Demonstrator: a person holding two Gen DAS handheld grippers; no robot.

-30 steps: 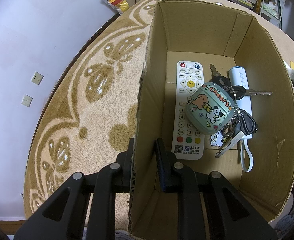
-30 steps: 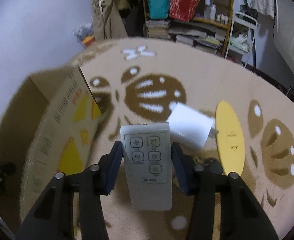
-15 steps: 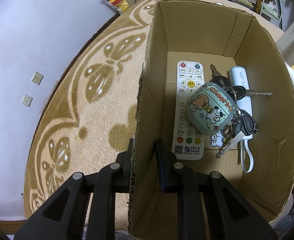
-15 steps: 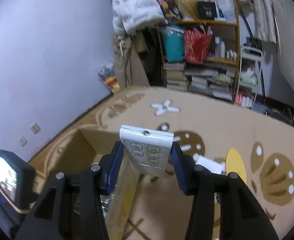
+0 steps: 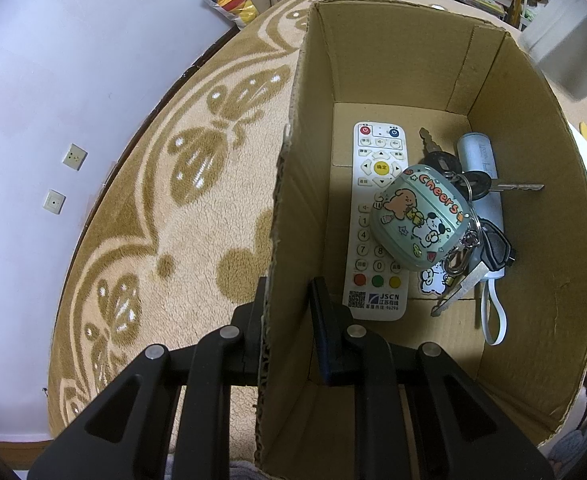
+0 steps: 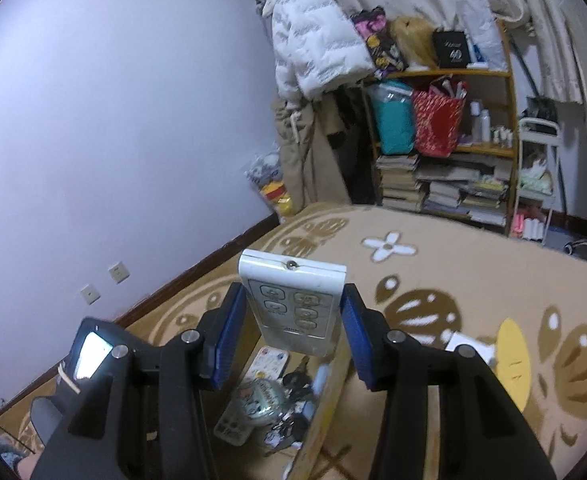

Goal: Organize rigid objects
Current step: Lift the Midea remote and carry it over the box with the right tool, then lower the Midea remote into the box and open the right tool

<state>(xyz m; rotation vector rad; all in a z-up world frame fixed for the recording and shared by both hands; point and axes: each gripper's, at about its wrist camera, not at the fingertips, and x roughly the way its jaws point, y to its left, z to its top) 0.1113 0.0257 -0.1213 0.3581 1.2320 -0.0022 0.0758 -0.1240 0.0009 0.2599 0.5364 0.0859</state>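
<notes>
matt corrugated cardboard box (image 5: 505, 92), fleecy carpet (image 5: 197, 240)

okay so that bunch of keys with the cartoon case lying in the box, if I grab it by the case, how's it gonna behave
The keys hang off the cartoon case on loose rings, so they would probably dangle and swing. The case looks smooth and rounded, so it may slip in the jaws. Part of it rests on the long white remote, which might shift.

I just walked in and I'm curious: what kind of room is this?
Most likely a lived-in bedroom or spare room at home: a patterned rug covers the floor, a bookshelf is crammed with books and bags, and a white puffer jacket hangs beside it.
</notes>
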